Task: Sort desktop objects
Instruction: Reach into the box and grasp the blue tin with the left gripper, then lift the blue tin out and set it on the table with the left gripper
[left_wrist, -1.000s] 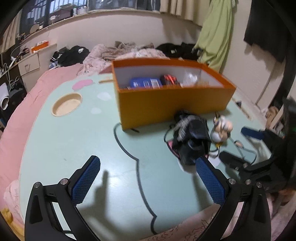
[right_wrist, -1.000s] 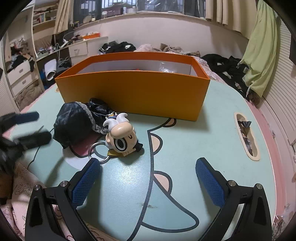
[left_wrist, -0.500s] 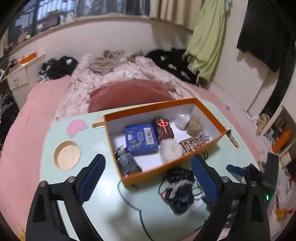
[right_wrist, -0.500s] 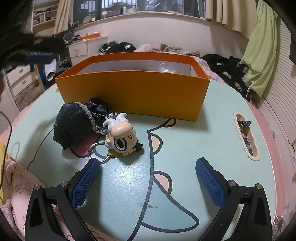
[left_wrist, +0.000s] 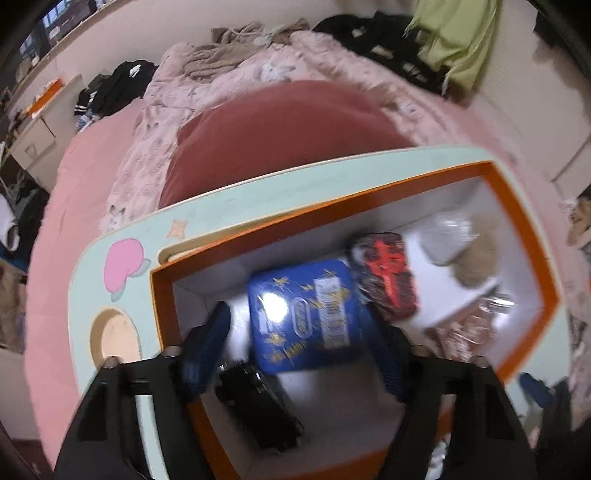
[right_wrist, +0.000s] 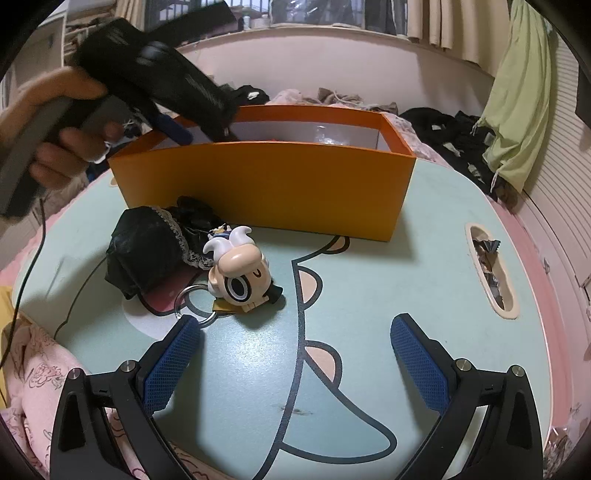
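Note:
My left gripper (left_wrist: 299, 347) is open and hangs over the orange box (left_wrist: 162, 314), its fingers either side of a blue tin (left_wrist: 306, 314). Beside the tin lie a black-and-red case (left_wrist: 388, 275), a black item (left_wrist: 258, 406), a clear bag (left_wrist: 447, 232) and a tan pompom (left_wrist: 476, 258). In the right wrist view the orange box (right_wrist: 266, 188) stands on the table, with the left gripper (right_wrist: 177, 129) reaching into it from the left. My right gripper (right_wrist: 295, 354) is open and empty, low over the table. A cartoon keychain figure (right_wrist: 240, 273) and a black pouch (right_wrist: 147, 251) lie just ahead of it.
The mint cartoon-print table (right_wrist: 369, 295) has a slot with wrappers (right_wrist: 489, 269) on the right and a round cup recess (left_wrist: 114, 339) on the left. A dark red pillow (left_wrist: 288, 140) and pink bedding lie beyond the far edge. A cable (right_wrist: 26, 273) trails at the left.
My left gripper has risen from the table, swung forward and come down over the orange box, now above the blue tin. My right gripper has not moved.

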